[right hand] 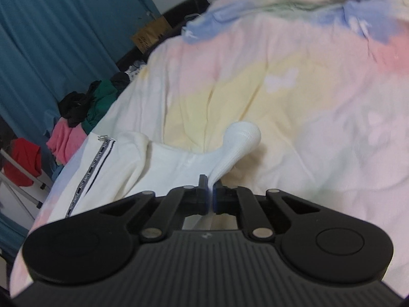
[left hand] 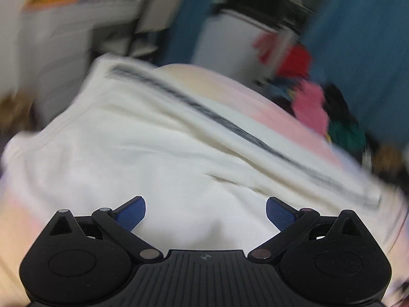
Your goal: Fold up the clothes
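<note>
A white garment (left hand: 158, 153) with a black-and-white striped band lies spread on a pastel bed cover (left hand: 281, 117); the left wrist view is blurred. My left gripper (left hand: 205, 213) hovers over the white cloth with its blue pads wide apart and nothing between them. In the right wrist view the same white garment (right hand: 120, 163) lies at the left with its striped band and a zip pull. My right gripper (right hand: 211, 192) is shut on a bunched fold of that white garment, and a rounded end of the cloth (right hand: 242, 135) sticks up beyond the jaws.
The pastel bed cover (right hand: 294, 89) fills the right and upper part of the right wrist view. A heap of pink, green, black and red clothes (right hand: 76, 117) lies off the bed's left side, before a teal curtain (right hand: 51, 38). A cardboard box (right hand: 150, 35) stands farther back.
</note>
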Demonstrator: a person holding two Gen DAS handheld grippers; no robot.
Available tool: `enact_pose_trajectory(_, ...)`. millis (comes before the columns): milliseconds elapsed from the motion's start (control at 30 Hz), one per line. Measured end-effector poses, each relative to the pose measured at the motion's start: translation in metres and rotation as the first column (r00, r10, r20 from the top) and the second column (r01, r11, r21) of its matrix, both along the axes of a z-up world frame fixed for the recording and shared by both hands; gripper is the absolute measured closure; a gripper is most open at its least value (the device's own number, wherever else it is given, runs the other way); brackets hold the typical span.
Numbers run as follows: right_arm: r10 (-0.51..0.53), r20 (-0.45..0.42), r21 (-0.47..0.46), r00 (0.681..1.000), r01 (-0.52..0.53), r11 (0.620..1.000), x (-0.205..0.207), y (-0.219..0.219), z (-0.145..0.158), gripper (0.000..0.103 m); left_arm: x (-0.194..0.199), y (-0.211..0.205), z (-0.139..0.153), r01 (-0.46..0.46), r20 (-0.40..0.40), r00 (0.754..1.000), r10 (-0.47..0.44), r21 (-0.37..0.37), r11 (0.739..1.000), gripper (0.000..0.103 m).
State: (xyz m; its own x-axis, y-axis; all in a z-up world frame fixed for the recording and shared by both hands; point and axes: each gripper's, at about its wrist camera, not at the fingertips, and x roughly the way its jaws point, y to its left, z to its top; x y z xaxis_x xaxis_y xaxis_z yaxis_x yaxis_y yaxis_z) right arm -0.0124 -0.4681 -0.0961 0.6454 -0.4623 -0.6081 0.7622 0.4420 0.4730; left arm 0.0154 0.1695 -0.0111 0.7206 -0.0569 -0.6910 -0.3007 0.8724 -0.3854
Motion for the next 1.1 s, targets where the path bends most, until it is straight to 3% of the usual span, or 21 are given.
enact_pose_trajectory(67, 0.007, 0.001, -0.013, 1.0, -0.007, 1.0, 0.002, 0.001, 0.002, 0.097, -0.015, 0.051, 0.001, -0.116, -0.021, 0.993, 0.115, -0.098, 0.988, 0.001)
enact_pose_trajectory(167, 0.007, 0.002, 0.001, 1.0, -0.007, 1.0, 0.001, -0.002, 0.0, 0.097, -0.039, 0.109, -0.003, -0.275, -0.065, 0.961, 0.268, -0.175, 0.945, 0.001)
enact_pose_trajectory(367, 0.008, -0.02, 0.03, 1.0, -0.007, 1.0, 0.007, -0.005, -0.009, 0.097, -0.062, 0.179, -0.017, -0.482, -0.131, 0.876, 0.464, -0.206, 0.851, 0.001)
enact_pose_trajectory(433, 0.009, -0.017, 0.031, 1.0, -0.008, 0.999, 0.007, -0.005, -0.009, 0.097, -0.054, 0.187, -0.031, -0.456, -0.167, 0.89, 0.424, -0.303, 0.837, 0.002)
enact_pose_trajectory(567, 0.01, -0.003, 0.031, 1.0, -0.01, 0.999, 0.007, -0.005, -0.008, 0.097, -0.038, 0.187, -0.056, -0.389, -0.218, 0.921, 0.324, -0.461, 0.798, 0.023)
enact_pose_trajectory(600, 0.01, 0.002, 0.031, 1.0, -0.01, 0.999, 0.007, -0.005, -0.008, 0.097, -0.037, 0.187, -0.058, -0.378, -0.214, 0.926, 0.312, -0.479, 0.792, 0.025)
enact_pose_trajectory(733, 0.012, 0.002, 0.038, 1.0, -0.012, 0.999, 0.01, -0.005, -0.01, 0.097, -0.033, 0.181, -0.063, -0.364, -0.224, 0.931, 0.288, -0.489, 0.793, 0.027)
enact_pose_trajectory(800, 0.013, 0.003, 0.053, 1.0, -0.014, 0.999, 0.012, -0.007, -0.013, 0.097, -0.029, 0.177, -0.065, -0.371, -0.241, 0.927, 0.286, -0.486, 0.792, 0.048)
enact_pose_trajectory(833, 0.01, 0.006, 0.063, 1.0, -0.011, 0.998, 0.012, -0.008, -0.015, 0.097, -0.03, 0.178, -0.068, -0.378, -0.24, 0.925, 0.296, -0.484, 0.789, 0.052)
enact_pose_trajectory(900, 0.002, 0.017, 0.079, 1.0, -0.003, 0.997, 0.01, -0.01, -0.016, 0.097, -0.034, 0.179, -0.072, -0.392, -0.232, 0.92, 0.317, -0.49, 0.779, 0.08)
enact_pose_trajectory(933, -0.008, 0.03, 0.089, 1.0, 0.005, 0.996, 0.007, -0.01, -0.016, 0.097, -0.037, 0.18, -0.073, -0.397, -0.225, 0.918, 0.327, -0.498, 0.771, 0.088)
enact_pose_trajectory(1000, -0.034, 0.06, 0.107, 0.998, 0.027, 0.994, 0.001, -0.01, -0.014, 0.097, -0.043, 0.179, -0.068, -0.385, -0.177, 0.922, 0.345, -0.53, 0.756, 0.09)
enact_pose_trajectory(1100, -0.066, 0.097, 0.102, 0.993, 0.056, 0.993, -0.01, -0.005, -0.005, 0.097, -0.054, 0.175, -0.054, -0.336, -0.048, 0.927, 0.373, -0.547, 0.767, 0.093)
